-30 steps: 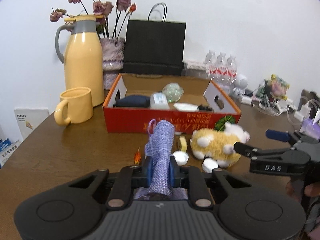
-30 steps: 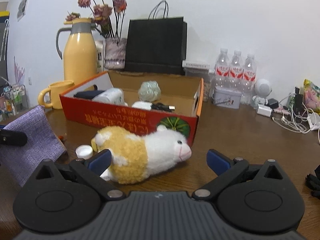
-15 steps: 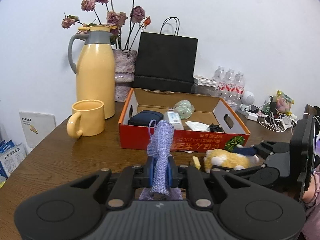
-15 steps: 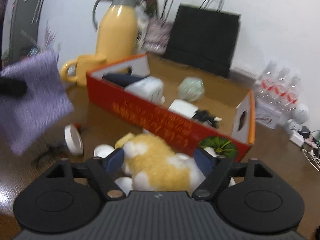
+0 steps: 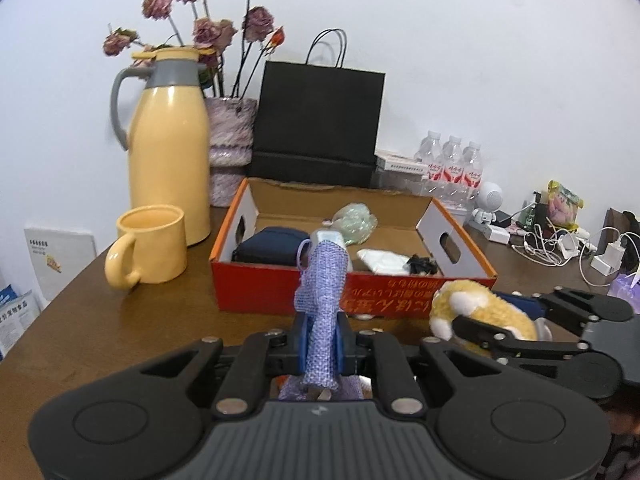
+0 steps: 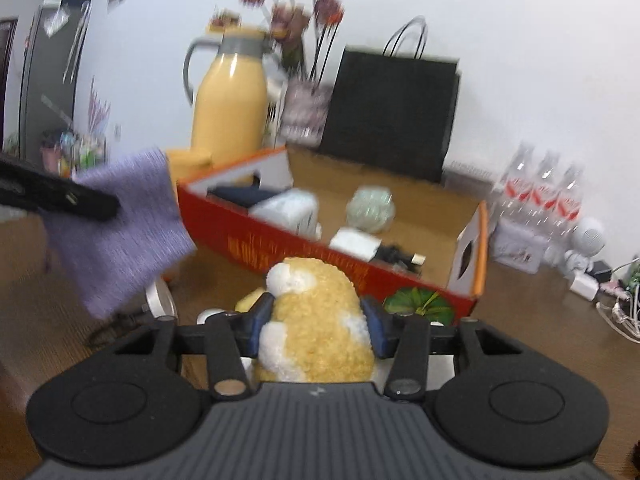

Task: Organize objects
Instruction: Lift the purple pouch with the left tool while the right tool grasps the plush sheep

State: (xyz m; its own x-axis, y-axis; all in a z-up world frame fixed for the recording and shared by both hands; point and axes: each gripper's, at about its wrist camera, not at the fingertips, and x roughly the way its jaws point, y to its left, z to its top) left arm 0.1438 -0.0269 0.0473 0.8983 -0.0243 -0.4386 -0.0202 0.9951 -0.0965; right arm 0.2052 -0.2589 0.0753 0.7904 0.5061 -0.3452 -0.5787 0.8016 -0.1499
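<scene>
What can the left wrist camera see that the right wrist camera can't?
Only the left wrist view shows the whole yellow mug and the booklet by the wall. Only the right wrist view shows the grey fridge and a white cap. Both show the red box, purple cloth pinched in the left claw, and plush toy between the closing right claw.

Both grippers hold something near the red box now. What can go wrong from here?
1. The right gripper is closing on the plush toy; soft fur may slip out during the lift.
2. The purple cloth, pinched in the left gripper, hangs loose and could snag the red box wall.
3. The grippers are close together, so they may collide over the box.
</scene>
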